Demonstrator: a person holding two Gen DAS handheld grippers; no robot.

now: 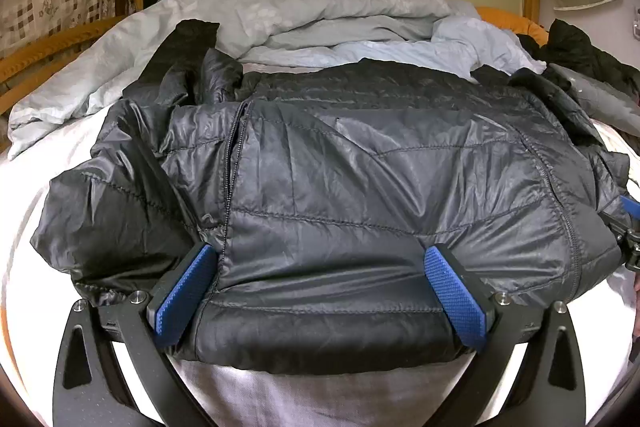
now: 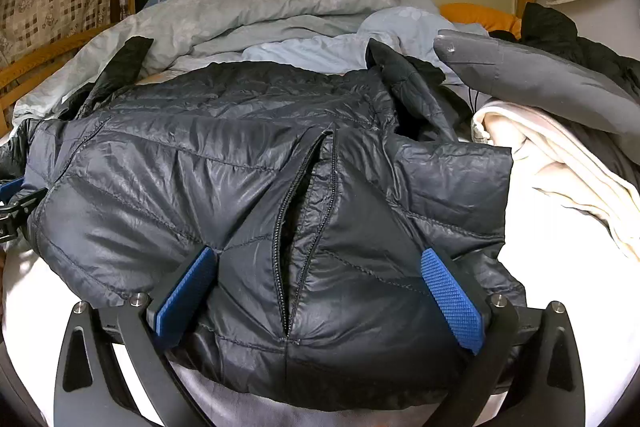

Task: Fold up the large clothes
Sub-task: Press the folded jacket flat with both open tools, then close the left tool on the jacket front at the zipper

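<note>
Left gripper point(image 1: 320, 291) fingers wide, right gripper point(image 2: 318, 293) fingers wide, both straddling black puffer jacket point(image 1: 360, 187) hem

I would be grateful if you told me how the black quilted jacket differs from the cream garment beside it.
The black quilted jacket is shiny, stitched in panels and has an open zip; the cream garment is matt and plain. The jacket lies spread across the front with both open tongs, left and right, at its near edge; the cream garment is bunched, untouched. Both lie on the bed.

Black quilted jacket point(image 1: 360, 187), blue-padded tongs point(image 1: 320, 267), pale grey-blue duvet point(image 1: 280, 11).
</note>
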